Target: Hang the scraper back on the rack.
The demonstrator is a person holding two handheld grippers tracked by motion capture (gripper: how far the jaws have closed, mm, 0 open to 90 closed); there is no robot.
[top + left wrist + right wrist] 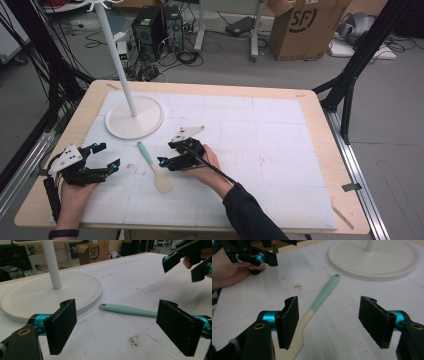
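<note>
The spatula lies flat on the white-covered bench, its mint-green handle pointing toward 11 o'clock and its cream blade toward 5 o'clock in the high view. The handle end, with its hanging hole, sits just short of the round white stand base, apart from it; a white pole rises from that base.

The right gripper is held low at 3 o'clock of the spatula, aimed toward it. Its fingers stand apart, and nothing is clamped. In the right gripper view the blade runs beside and partly behind the left-hand finger; whether that finger touches the blade cannot be told from this angle. The handle runs up toward 1 o'clock between the two fingers.

The left gripper rests in the person's hand at 9 o'clock of the spatula, well apart from it. Its fingers are spread wide with only bare bench between them; the spatula handle lies beyond them in the left gripper view.

A small brown stain marks the bench between the left gripper and the spatula.
</note>
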